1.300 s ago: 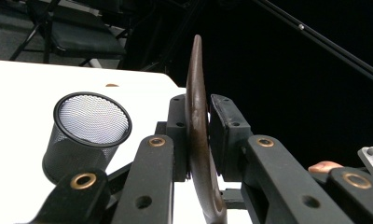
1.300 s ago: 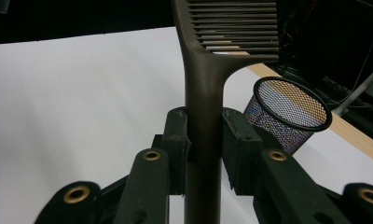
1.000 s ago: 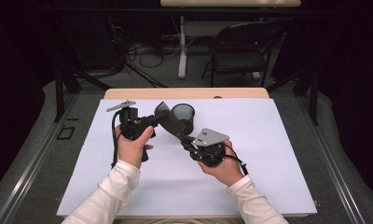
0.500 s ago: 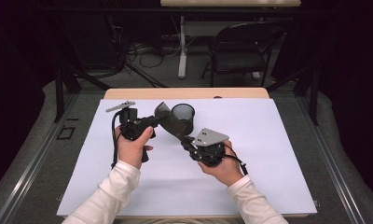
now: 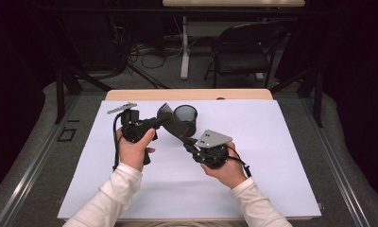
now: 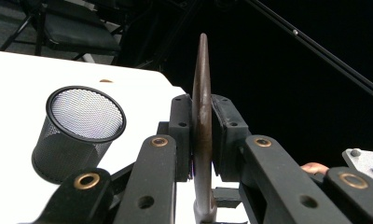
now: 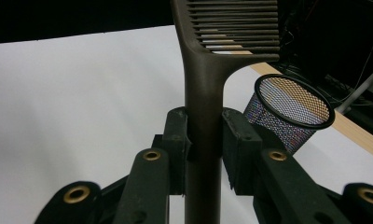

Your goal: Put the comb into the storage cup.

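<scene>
- One brown slotted spatula (image 5: pixel 174 124) sits just left of centre in the high view, held above the bench (image 5: pixel 281 156) between the two tongs; it is the single utensil in sight.
- Left tongs (image 5: pixel 155 122): closed on the spatula. In the left gripper view the spatula (image 6: pixel 202 126) is seen edge-on, a thin brown blade running up the middle of the frame with both pads pressed against its flat sides.
- Right tongs (image 5: pixel 189 144): closed on the spatula's handle. In the right gripper view the handle (image 7: pixel 202 154) rises between the pads at centre, and the slotted head fills the top of the frame.
- One black mesh cup (image 5: pixel 185 118) stands upright on the bench, just right of the spatula's head in the high view, and its mouth is open.
- Two hands, one per tongs: left hand (image 5: pixel 133 149), right hand (image 5: pixel 225 168), both in white sleeves entering from the bottom edge.
- One folding chair (image 5: pixel 241 52) stands beyond the bench, upper centre-right.
</scene>
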Action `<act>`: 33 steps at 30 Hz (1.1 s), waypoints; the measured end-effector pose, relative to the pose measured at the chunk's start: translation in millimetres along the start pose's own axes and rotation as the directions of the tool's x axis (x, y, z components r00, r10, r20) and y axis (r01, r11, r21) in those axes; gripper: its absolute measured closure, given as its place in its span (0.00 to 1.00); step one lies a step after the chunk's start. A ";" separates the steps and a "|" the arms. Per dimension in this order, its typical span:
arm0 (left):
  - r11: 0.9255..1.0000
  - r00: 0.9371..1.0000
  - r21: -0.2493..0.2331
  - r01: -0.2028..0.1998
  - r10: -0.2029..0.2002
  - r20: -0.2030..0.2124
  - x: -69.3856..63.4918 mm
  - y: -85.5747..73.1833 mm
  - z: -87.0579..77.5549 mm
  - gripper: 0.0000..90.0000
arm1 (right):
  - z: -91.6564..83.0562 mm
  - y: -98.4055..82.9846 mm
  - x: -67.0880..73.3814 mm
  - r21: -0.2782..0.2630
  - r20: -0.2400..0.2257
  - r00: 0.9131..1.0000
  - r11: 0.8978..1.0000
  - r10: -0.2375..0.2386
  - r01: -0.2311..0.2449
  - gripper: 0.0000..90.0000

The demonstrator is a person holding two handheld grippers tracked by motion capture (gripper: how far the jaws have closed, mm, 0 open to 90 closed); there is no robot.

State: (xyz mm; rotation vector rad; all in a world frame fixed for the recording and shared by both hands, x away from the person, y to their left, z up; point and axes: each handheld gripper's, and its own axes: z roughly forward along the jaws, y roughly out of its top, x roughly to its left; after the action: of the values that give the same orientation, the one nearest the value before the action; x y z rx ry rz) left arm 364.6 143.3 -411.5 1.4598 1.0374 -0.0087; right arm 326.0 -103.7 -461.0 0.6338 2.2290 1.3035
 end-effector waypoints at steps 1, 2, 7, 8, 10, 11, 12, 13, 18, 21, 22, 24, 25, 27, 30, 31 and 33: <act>1.000 1.000 0.000 0.001 -0.001 0.001 0.3 0.0 -0.1 0.90 | 0.0 -0.1 -0.2 0.001 -0.001 1.000 1.000 0.000 0.000 0.81; 1.000 1.000 0.001 0.003 -0.003 0.004 0.7 -0.1 0.0 0.90 | 0.2 -0.2 -0.3 0.000 -0.001 1.000 1.000 0.002 -0.002 0.81; 1.000 1.000 0.002 0.021 -0.021 0.016 2.2 0.0 0.2 0.92 | 0.7 -0.4 -0.4 0.002 -0.006 1.000 1.000 0.006 -0.006 0.81; 1.000 1.000 0.003 0.022 -0.022 0.016 2.4 0.0 0.2 0.92 | 0.7 -0.5 -0.5 0.002 -0.007 1.000 1.000 0.007 -0.007 0.81; 1.000 0.999 0.005 0.025 -0.025 0.022 3.1 -0.1 0.5 0.92 | 1.0 -0.7 -0.7 0.002 -0.009 1.000 1.000 0.007 -0.007 0.81; 1.000 0.999 0.004 0.030 -0.030 0.023 3.3 -0.2 0.5 0.92 | 1.2 -0.9 -0.9 0.003 -0.009 1.000 1.000 0.007 -0.007 0.81; 0.999 0.999 0.004 0.031 -0.032 0.025 3.7 -0.3 0.6 0.93 | 1.4 -1.1 -1.0 0.002 -0.010 1.000 1.000 0.008 -0.008 0.81; 1.000 0.999 0.005 0.031 -0.031 0.023 3.9 -0.4 0.7 0.93 | 1.6 -1.2 -1.1 0.002 -0.011 1.000 1.000 0.009 -0.009 0.81; 0.999 0.999 0.007 0.042 -0.043 0.030 5.1 -0.7 1.1 0.93 | 2.2 -1.6 -1.2 0.006 -0.012 1.000 1.000 0.009 -0.009 0.81; 0.999 0.998 0.007 0.045 -0.045 0.033 5.6 -0.6 1.0 0.93 | 2.3 -1.7 -1.2 0.007 -0.011 1.000 1.000 0.009 -0.009 0.81; 0.999 0.998 0.006 0.047 -0.047 0.034 5.8 -0.6 0.9 0.93 | 2.3 -1.6 -1.2 0.006 -0.012 1.000 1.000 0.009 -0.009 0.81; 0.999 0.998 0.006 0.049 -0.050 0.033 5.8 -0.5 0.7 0.93 | 2.2 -1.6 -1.2 0.005 -0.013 1.000 1.000 0.010 -0.010 0.81; 0.999 0.998 0.005 0.051 -0.051 0.035 6.0 -0.5 0.7 0.93 | 2.2 -1.5 -1.1 0.005 -0.013 1.000 1.000 0.010 -0.010 0.81; 0.998 0.998 0.006 0.054 -0.055 0.038 6.1 -0.4 0.7 0.94 | 2.2 -1.5 -1.0 0.005 -0.014 1.000 1.000 0.010 -0.010 0.81; 0.998 0.997 0.006 0.061 -0.062 0.045 6.5 -0.2 0.8 0.94 | 2.0 -1.5 -1.4 0.004 -0.018 1.000 1.000 0.014 -0.014 0.81; 0.998 0.997 0.006 0.064 -0.064 0.048 6.6 -0.1 1.0 0.94 | 2.0 -1.5 -1.5 0.004 -0.018 1.000 1.000 0.016 -0.016 0.81; 0.997 0.996 0.003 0.072 -0.072 0.052 6.6 -0.2 1.4 0.94 | 2.0 -1.5 -1.5 0.004 -0.018 1.000 1.000 0.018 -0.018 0.81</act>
State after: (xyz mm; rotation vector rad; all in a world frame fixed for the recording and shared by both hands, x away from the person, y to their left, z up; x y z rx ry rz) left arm 369.2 146.0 -415.8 1.4156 1.0468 -0.0982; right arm 328.2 -104.0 -462.9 0.6469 2.2455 1.3193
